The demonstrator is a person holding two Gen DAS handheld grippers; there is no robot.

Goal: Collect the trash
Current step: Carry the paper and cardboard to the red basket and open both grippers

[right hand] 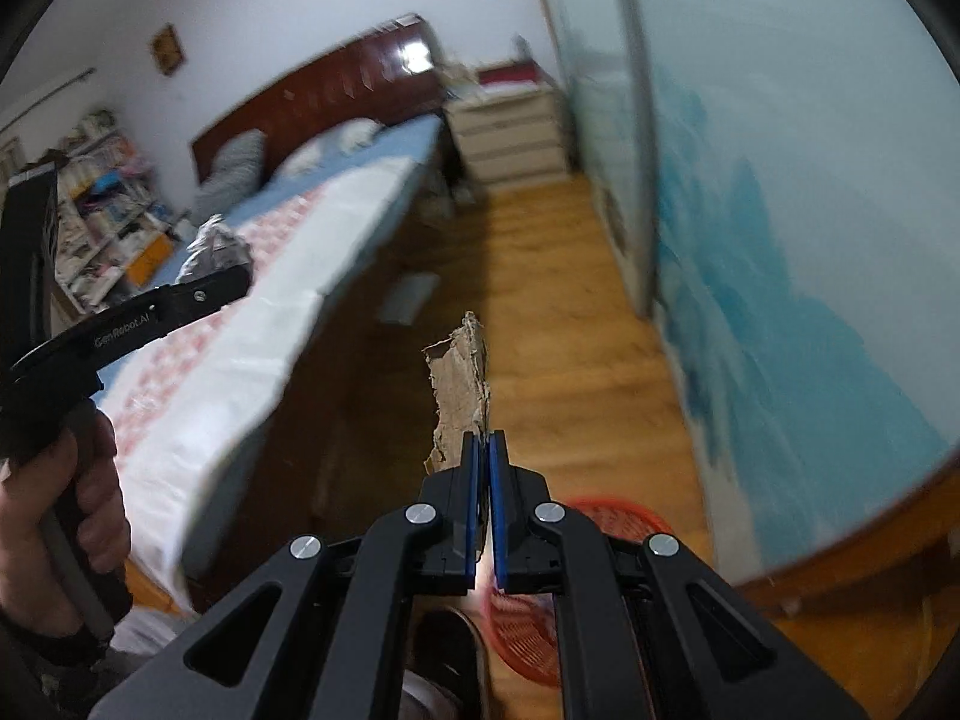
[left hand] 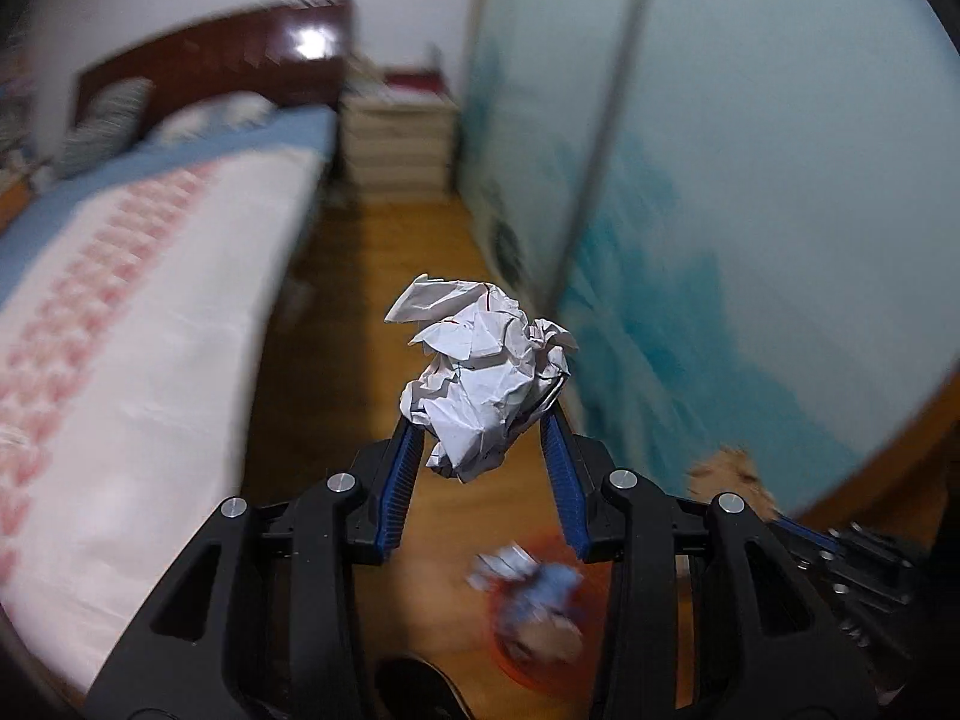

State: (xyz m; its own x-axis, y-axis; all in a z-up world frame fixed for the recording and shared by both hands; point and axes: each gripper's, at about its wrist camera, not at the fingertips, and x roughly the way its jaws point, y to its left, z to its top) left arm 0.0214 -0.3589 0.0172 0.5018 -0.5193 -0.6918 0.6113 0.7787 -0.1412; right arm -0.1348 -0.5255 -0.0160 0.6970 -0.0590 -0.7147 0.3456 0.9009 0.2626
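My left gripper [left hand: 480,420] is shut on a crumpled white paper ball [left hand: 480,372], which bulges above the blue pads. Below it on the floor stands a red basket [left hand: 510,654] with blurred paper scraps inside. My right gripper [right hand: 485,438] is shut on a torn strip of brown cardboard [right hand: 459,384] that sticks up past the fingertips. The red basket [right hand: 606,519] lies just under and behind this gripper. In the right wrist view the left gripper [right hand: 231,276] shows at the left with the paper ball [right hand: 210,246], held by a hand [right hand: 60,510].
A bed [right hand: 270,324] with a white and pink cover runs along the left. A wardrobe door [right hand: 780,240] with a blue pattern fills the right. Wooden floor [right hand: 558,300] lies between, with white bedside drawers [right hand: 510,132] at the far end. A dark shoe [right hand: 444,642] is beside the basket.
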